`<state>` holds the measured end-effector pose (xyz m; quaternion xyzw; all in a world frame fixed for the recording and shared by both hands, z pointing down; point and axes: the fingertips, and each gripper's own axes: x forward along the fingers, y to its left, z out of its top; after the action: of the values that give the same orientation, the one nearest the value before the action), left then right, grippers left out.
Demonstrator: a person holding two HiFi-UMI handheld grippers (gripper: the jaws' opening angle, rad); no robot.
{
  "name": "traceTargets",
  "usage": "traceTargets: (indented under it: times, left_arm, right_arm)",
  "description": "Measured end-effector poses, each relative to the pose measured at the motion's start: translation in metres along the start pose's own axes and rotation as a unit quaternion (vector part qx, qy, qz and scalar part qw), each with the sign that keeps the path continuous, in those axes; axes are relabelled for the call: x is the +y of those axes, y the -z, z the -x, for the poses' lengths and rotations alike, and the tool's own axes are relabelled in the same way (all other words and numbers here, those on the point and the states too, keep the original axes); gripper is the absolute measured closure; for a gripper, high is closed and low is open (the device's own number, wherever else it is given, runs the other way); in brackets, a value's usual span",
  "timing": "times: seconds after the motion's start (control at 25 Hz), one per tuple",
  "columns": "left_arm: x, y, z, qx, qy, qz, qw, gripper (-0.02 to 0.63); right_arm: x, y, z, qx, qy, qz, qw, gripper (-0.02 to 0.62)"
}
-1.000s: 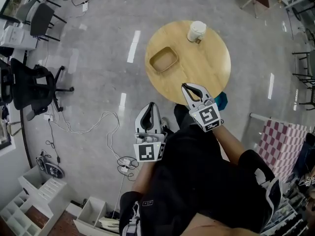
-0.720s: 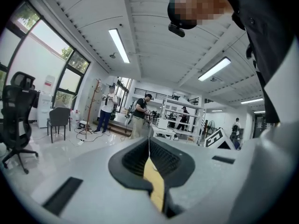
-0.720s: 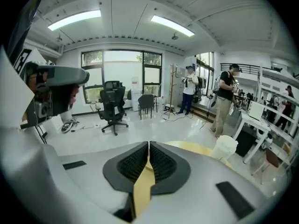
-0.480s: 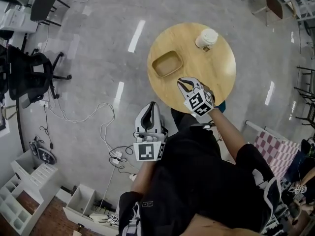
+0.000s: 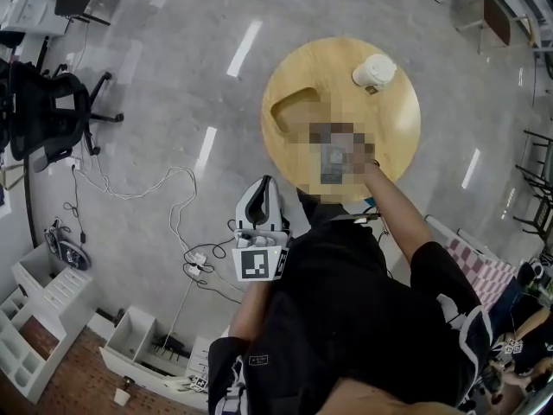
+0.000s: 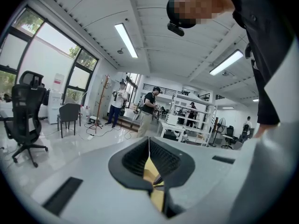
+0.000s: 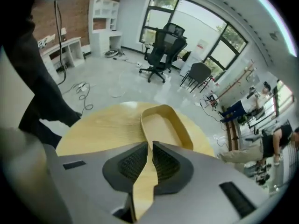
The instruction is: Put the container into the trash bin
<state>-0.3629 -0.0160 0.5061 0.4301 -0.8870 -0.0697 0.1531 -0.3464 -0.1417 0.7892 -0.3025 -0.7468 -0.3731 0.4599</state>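
Swung down and forward in the past second, my right tongs (image 7: 150, 144) now point steeply at the round wooden table (image 5: 389, 137), no longer hovering off its near edge as before; a mosaic patch covers them in the head view. Far left, a black office chair (image 5: 39, 115) stands on the grey floor (image 5: 173, 76). My left tongs (image 5: 264, 188) hang short of the table, near its edge, jaws pressed together at the tips and holding nothing. On the table's left half lies the wooden container (image 5: 294, 111), open side up and empty. My right tongs sit just this side of it, jaws drawn to a narrow slit with nothing between them; the right gripper view shows the container straight ahead of the tips. Near the table's far right rim stands a white paper cup (image 5: 374, 72).
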Motion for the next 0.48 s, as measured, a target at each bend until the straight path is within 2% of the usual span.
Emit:
traceTargets:
  times: [0.08, 0.2, 0.48]
  left_arm:
    - [0.002, 0.001, -0.001, 0.0, -0.005, 0.001, 1.0, 0.592]
    - [0.002, 0.001, -0.002, 0.001, -0.011, 0.003, 0.9999, 0.592]
    - [0.012, 0.002, 0.0, 0.006, -0.024, 0.006, 0.9997, 0.592]
  right_arm:
    - [0.001, 0.005, -0.014, 0.015, -0.007, 0.031, 0.999, 0.552]
    - [0.001, 0.016, -0.032, 0.036, -0.016, 0.06, 0.997, 0.482]
    - [0.0, 0.02, -0.06, 0.057, -0.026, 0.089, 0.994, 0.482]
